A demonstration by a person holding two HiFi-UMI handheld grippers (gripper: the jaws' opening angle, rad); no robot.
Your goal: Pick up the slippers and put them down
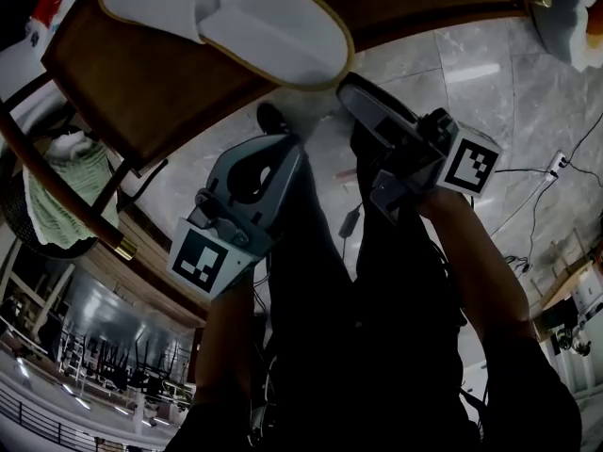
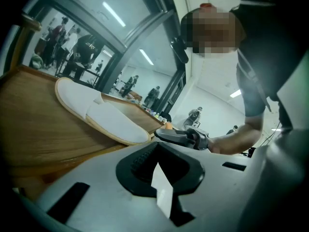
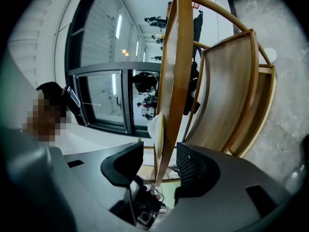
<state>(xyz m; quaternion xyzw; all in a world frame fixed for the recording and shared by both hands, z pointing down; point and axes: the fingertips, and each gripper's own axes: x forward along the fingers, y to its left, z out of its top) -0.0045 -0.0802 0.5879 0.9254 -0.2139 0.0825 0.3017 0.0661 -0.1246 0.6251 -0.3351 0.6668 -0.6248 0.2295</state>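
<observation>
Right gripper [image 3: 160, 157] jaws wide apart astride chair seat [image 1: 160, 83] edge, pads clear; slipper [image 1: 268, 31] toe at edge. Left gripper [image 2: 159, 146] jaws together.

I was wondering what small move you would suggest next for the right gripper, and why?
I would probably draw the right gripper straight back, away from the chair seat. Its jaws stand apart on either side of the seat's edge and press on nothing. The white slippers already lie on the seat, so the put-down looks finished.
</observation>
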